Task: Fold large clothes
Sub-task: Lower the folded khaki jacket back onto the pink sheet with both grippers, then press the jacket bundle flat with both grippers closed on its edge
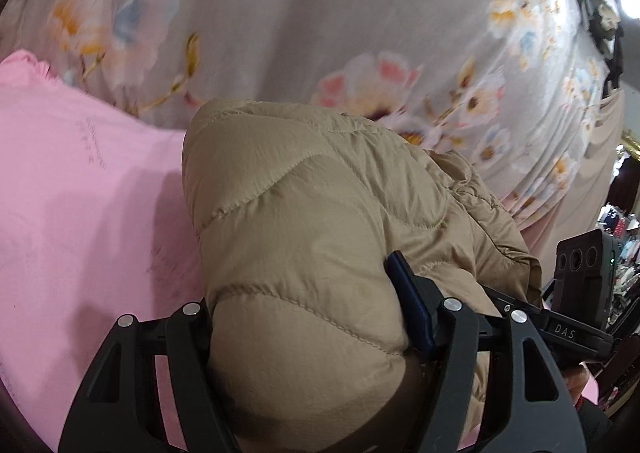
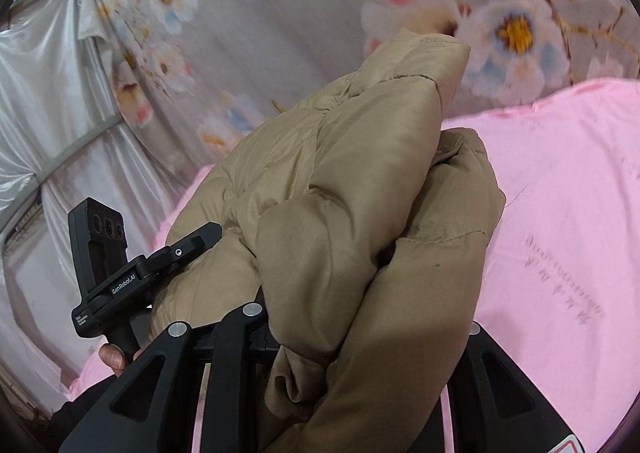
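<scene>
In the left wrist view we see the left gripper (image 1: 316,337) at 6 o'clock, its jaws clamped on a thick puffed fold of the tan quilted jacket (image 1: 304,221); one blue-padded finger (image 1: 412,305) presses into the fabric at 5 o'clock, while the opposite finger is buried behind the padding. In the right wrist view we see the right gripper (image 2: 352,349) at 6 o'clock, likewise clamped on a bunched mass of the same jacket (image 2: 360,213), whose folds hide both fingertips. The jacket rises from each gripper toward the frame centre. Beyond it lies the pink sheet (image 1: 80,193), at 9 o'clock in the left view and at 3 o'clock in the right view (image 2: 560,193). Farther still hangs the grey floral cloth (image 1: 300,13), filling 12 o'clock in both views. Only the left view shows the bright lamp (image 1: 631,1) at 2 o'clock; only the right view shows the white satin drape (image 2: 44,93) at 9 o'clock. Each view shows the other gripper's black body at its edge.
</scene>
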Available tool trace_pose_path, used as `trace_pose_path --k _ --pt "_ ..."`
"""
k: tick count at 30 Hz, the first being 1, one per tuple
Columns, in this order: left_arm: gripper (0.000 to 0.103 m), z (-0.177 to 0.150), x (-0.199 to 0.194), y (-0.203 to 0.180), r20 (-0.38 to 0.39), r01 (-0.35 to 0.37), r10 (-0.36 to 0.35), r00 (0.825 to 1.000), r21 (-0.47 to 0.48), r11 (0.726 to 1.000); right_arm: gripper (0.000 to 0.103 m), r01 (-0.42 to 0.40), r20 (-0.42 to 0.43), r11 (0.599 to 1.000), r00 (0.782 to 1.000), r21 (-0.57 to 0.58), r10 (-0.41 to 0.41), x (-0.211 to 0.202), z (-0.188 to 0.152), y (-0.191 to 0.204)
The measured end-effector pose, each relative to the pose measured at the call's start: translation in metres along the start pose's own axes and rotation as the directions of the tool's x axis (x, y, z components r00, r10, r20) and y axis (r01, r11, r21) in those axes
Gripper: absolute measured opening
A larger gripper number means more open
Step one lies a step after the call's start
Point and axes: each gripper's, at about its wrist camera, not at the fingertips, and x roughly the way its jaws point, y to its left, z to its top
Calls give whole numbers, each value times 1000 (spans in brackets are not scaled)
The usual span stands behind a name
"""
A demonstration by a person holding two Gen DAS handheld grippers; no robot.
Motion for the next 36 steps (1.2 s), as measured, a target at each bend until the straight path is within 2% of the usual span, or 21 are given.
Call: trace_pose_path --k 2,6,7,10,13,15,17,18,20,21,23,24,26,28,31,36 --pt "67 -10 12 15 -42 -32 31 999 -6 999 27 1 -22 1000 1000 27 0 18 -10 -10" --pt "74 -18 21 38 -97 -46 42 994 -47 998 43 2 -25 995 1000 102 0 31 -18 -21" --pt "76 -17 21 40 -109 -49 43 993 -52 997 46 10 -48 991 999 134 -4 31 -19 -22" --pt "79 -17 13 38 -137 -100 96 986 -25 995 53 35 -74 988 997 151 -24 18 -21 -22" --pt "80 -15 -13 25 -126 -179 181 975 26 984 58 55 -77 985 996 161 -43 -13 -25 -21" --pt "85 -11 -33 9 -85 -280 289 954 101 955 58 90 -49 984 995 151 -84 -39 -23 -16" --pt "85 -5 -47 -11 -48 -363 375 926 166 917 59 139 -3 983 990 120 -140 -60 -18 -5" --pt "85 0 -52 -22 -31 -410 422 906 181 894 58 177 21 981 984 80 -180 -67 -12 5" --pt "85 8 -53 -40 -3 -483 493 870 192 854 47 247 46 969 968 -25 -246 -70 1 32" --pt "85 11 -51 -47 4 -511 519 854 189 839 37 286 55 955 958 -73 -283 -67 7 44" --pt "85 19 -39 -61 15 -562 568 823 172 809 28 374 82 912 927 -170 -366 -51 17 69" --pt "85 22 -35 -64 13 -574 580 814 165 802 21 397 86 898 918 -191 -388 -44 19 74" --pt "82 22 -15 -65 -13 -586 593 805 141 798 14 436 81 875 900 -212 -428 -22 22 78" --pt "72 18 1 -61 -45 -592 601 798 130 795 13 473 75 854 880 -218 -468 -5 21 74" --pt "68 5 28 -46 -105 -600 611 785 117 791 13 512 42 836 857 -197 -514 21 12 54" --pt "73 -9 43 -44 -38 -622 635 772 167 765 12 500 9 856 864 -132 -503 39 0 24"
